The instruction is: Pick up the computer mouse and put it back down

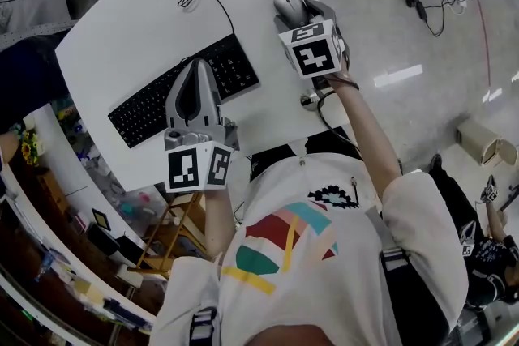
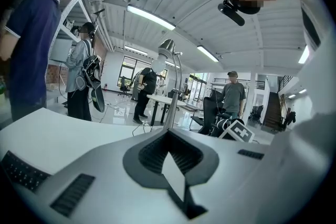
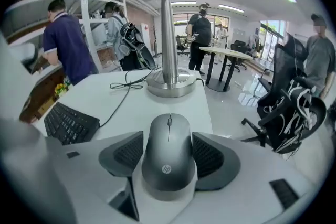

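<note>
the computer mouse (image 3: 169, 162) sits between the fingers (image 3: 211, 157) of the right gripper (image 3: 168, 149), its ribbed pads pressed against the mouse's two sides and its nose pointing out past the tips toward the lamp base (image 3: 170, 84). it is at the far right edge of the white tabletop (image 1: 122, 36). the left gripper (image 2: 171, 161) hangs over the keyboard (image 1: 154, 101), fingers (image 2: 144, 157) closed tip to tip, empty.

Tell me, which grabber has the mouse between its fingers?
The right gripper: its fingers squeeze the grey oval computer mouse. The left gripper has closed, empty fingers.
</note>
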{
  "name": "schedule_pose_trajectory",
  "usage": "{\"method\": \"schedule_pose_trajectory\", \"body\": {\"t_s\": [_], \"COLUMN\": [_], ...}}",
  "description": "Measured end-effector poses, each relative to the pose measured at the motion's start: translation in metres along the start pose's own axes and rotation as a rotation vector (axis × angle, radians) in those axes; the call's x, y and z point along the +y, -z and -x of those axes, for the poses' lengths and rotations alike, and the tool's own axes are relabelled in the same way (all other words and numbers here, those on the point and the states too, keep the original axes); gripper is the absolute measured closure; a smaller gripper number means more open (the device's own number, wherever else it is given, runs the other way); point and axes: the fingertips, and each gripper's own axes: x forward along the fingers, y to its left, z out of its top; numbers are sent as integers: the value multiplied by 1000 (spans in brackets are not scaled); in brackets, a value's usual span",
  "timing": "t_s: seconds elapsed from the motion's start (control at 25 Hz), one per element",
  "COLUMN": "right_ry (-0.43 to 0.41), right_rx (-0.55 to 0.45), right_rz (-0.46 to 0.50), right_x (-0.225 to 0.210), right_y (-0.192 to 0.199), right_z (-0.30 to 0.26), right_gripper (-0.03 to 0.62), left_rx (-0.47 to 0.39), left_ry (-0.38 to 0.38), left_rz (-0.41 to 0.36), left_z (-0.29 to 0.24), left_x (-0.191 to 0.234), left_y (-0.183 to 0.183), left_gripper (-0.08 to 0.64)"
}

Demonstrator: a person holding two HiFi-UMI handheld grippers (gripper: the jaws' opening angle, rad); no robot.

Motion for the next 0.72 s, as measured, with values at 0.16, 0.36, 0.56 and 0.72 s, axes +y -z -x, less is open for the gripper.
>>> {"method": "schedule_pose_trajectory", "body": {"t_s": [0.16,0.36,0.56,0.72], "right_ry": [-55,-28,-108,-80], "right_rx": [-41,-112,-192,-315], "right_rz": [-92,-39,-25,0], "right_x": [0,3,20,27], "right_y": [-10,-38,-69,-100], "right_z": [11,40,78,126], "right_gripper": [319,321,321,408], "left_rx": [-13,-48,-106,-156], "left_ry": [-10,-14,-10,-14], "left_rz": [4,2,-3,-18], "left_z": [8,20,33,52], "left_x": [4,5,2,2], "left_y": [-4,-15,-34,-54], "left_gripper": [515,515,515,515]}}
